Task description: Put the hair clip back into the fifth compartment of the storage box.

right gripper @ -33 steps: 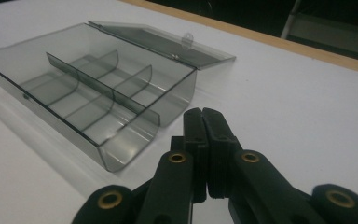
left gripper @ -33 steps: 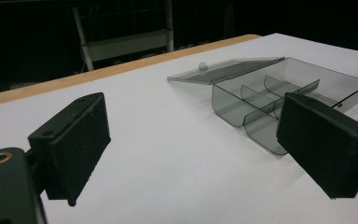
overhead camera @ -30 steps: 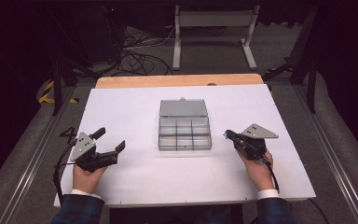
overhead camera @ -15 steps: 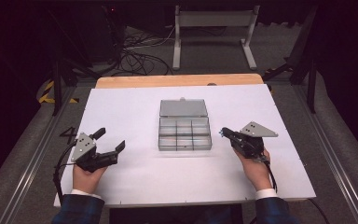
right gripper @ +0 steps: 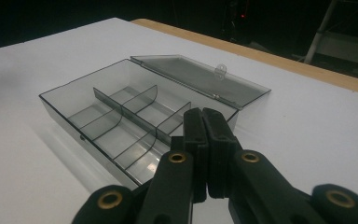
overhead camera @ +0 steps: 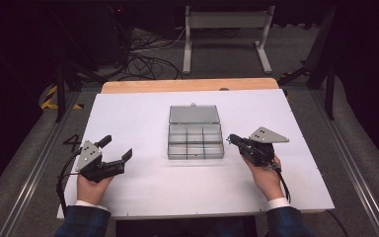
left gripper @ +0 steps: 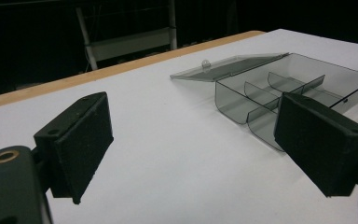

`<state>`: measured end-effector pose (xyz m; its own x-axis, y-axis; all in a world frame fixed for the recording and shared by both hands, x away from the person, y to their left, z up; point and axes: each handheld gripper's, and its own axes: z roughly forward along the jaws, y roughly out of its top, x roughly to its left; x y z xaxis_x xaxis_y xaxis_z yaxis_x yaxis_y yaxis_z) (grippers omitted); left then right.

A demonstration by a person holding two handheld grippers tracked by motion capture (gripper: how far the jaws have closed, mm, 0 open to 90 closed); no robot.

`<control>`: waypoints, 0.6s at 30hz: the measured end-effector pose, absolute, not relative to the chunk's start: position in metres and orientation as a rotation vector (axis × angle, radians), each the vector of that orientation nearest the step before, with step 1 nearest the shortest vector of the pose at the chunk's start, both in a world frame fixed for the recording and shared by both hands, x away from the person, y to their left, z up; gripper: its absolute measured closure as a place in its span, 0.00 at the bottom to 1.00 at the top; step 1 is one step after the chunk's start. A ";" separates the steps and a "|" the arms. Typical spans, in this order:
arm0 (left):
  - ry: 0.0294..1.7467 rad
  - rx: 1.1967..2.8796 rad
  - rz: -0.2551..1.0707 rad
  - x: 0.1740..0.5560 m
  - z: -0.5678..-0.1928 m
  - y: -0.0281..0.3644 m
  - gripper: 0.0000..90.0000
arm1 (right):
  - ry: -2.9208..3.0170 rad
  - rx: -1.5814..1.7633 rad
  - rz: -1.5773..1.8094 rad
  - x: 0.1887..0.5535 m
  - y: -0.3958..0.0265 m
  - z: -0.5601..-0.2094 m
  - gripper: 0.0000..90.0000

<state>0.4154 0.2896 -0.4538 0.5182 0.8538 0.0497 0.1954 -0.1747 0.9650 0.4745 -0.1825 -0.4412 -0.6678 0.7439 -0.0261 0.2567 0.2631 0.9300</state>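
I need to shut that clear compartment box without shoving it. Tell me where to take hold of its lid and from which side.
Take the small tab on the free far edge of the lid, which lies flat open behind the compartment box. Come from the far side, probably with the open left hand-held gripper, and swing it forward about the hinge.

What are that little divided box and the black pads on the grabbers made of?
The box looks like smoky, see-through hard plastic: the white table shows through its glossy walls and its open lid. The pads on the left gripper look like matte black foam or rubber, with a finely grainy face; which one I can't tell.
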 end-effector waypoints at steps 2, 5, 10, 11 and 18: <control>0.900 1.673 0.756 0.415 -0.454 0.289 0.13 | 2.079 0.898 1.402 0.474 -0.180 -0.441 0.99; 0.898 1.672 0.757 0.415 -0.454 0.289 0.13 | 2.091 0.891 1.403 0.475 -0.176 -0.441 0.99; 0.898 1.667 0.762 0.415 -0.453 0.289 0.13 | 2.099 0.884 1.426 0.476 -0.166 -0.442 0.99; 0.898 1.668 0.761 0.415 -0.453 0.289 0.13 | 2.104 0.878 1.430 0.477 -0.163 -0.442 0.99; 0.896 1.671 0.759 0.415 -0.453 0.289 0.13 | 2.123 0.867 1.437 0.479 -0.151 -0.444 0.99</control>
